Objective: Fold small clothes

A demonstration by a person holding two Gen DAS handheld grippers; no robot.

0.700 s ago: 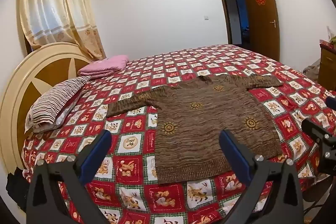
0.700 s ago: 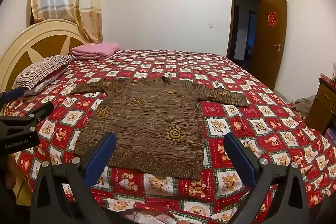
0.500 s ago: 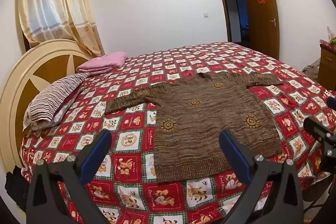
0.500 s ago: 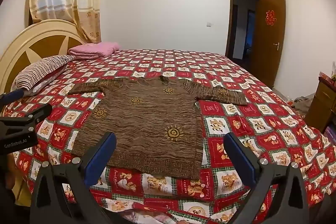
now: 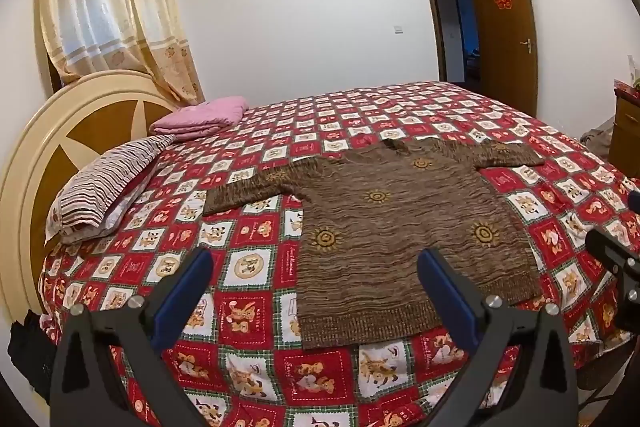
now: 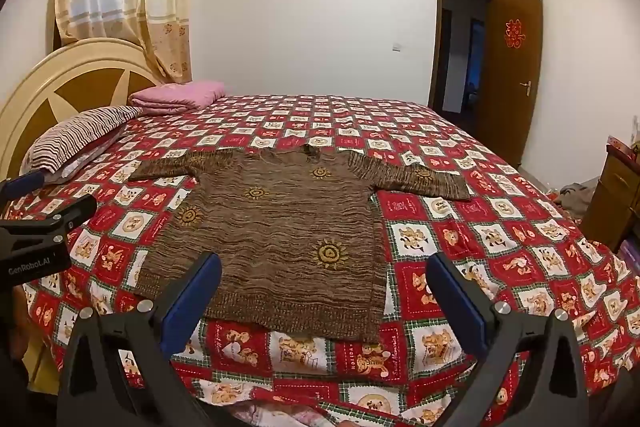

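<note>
I'm at the near edge of the bed with the red-and-white cartoon-check quilt [image 6: 460, 227], nothing folded yet. The brown knitted long-sleeved sweater with yellow sun motifs [image 6: 280, 227] lies flat on it near that edge, hem toward me, both sleeves spread sideways, neck away. I judge the first step is a sleeve fold: best to pinch each cuff, not mid-sleeve, and lay it across the body without dragging the knit. My left gripper [image 5: 316, 291] and right gripper [image 6: 324, 291] hover above the hem, jaws spread wide, holding nothing.
</note>
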